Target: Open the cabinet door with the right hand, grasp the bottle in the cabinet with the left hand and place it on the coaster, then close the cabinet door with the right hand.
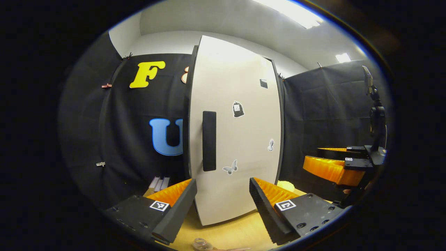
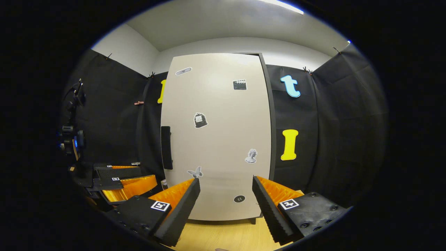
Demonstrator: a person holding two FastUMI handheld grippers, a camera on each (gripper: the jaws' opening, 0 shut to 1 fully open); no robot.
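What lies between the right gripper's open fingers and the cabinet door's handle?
Right gripper view: bare wooden tabletop and door face with a butterfly sticker separate the right gripper from the handle.

I see the door (image 1: 240,132) shut: a tall off-white panel, upright, flush in its dark frame, standing on the wooden table. A black vertical handle (image 1: 209,141) sits by its left edge, about mid-height. Small stickers dot its face. In my right gripper view the door (image 2: 216,136) faces me squarely, handle (image 2: 166,147) again at left.
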